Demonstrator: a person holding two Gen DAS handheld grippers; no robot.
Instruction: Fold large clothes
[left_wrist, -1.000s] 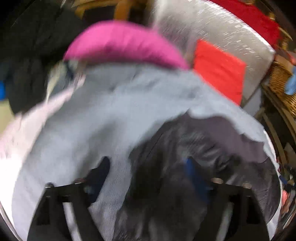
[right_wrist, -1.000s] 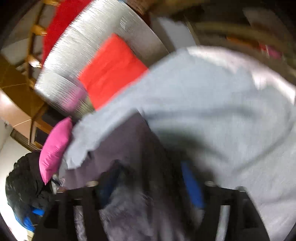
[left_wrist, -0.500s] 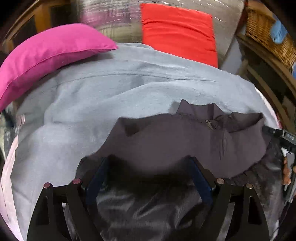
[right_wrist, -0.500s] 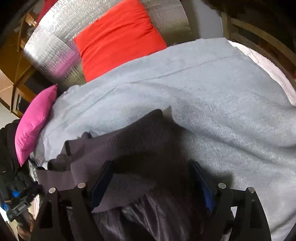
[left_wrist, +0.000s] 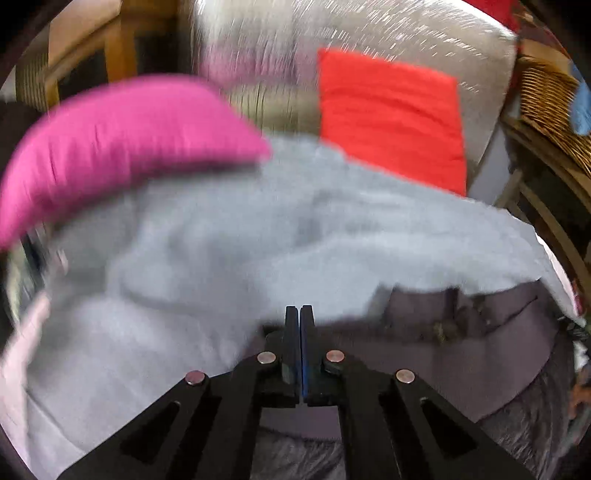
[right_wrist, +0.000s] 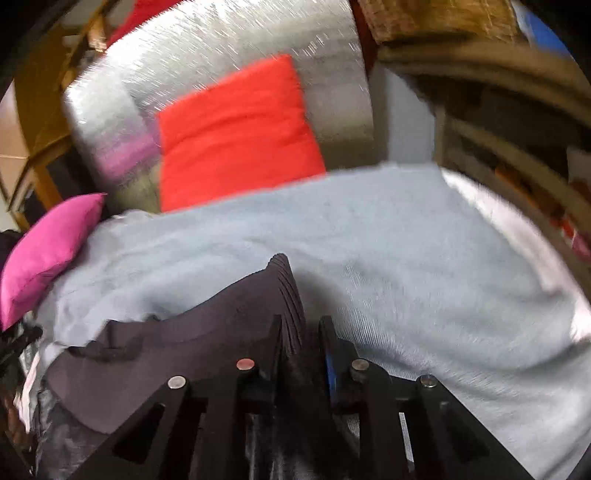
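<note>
A dark purple-grey jacket with a ribbed hem and shiny lining (left_wrist: 454, 354) lies at the near edge of a pale grey blanket (left_wrist: 258, 236). In the left wrist view my left gripper (left_wrist: 299, 314) is shut at the jacket's left edge; whether cloth is pinched between the tips is hidden. In the right wrist view my right gripper (right_wrist: 301, 325) is shut on the jacket's ribbed corner (right_wrist: 284, 280), which stands up between the fingers. The rest of the jacket (right_wrist: 155, 354) trails left.
A red cushion (left_wrist: 391, 118) and a magenta pillow (left_wrist: 122, 147) rest against a silver sofa back (left_wrist: 369, 33) behind the blanket. A wicker basket (left_wrist: 550, 103) and wooden shelves (right_wrist: 517, 155) stand to the right.
Both grippers have closed from wide open: the right one onto the jacket's ribbed corner, the left one at the jacket's left edge. Both views now sit lower and nearer the cloth.
</note>
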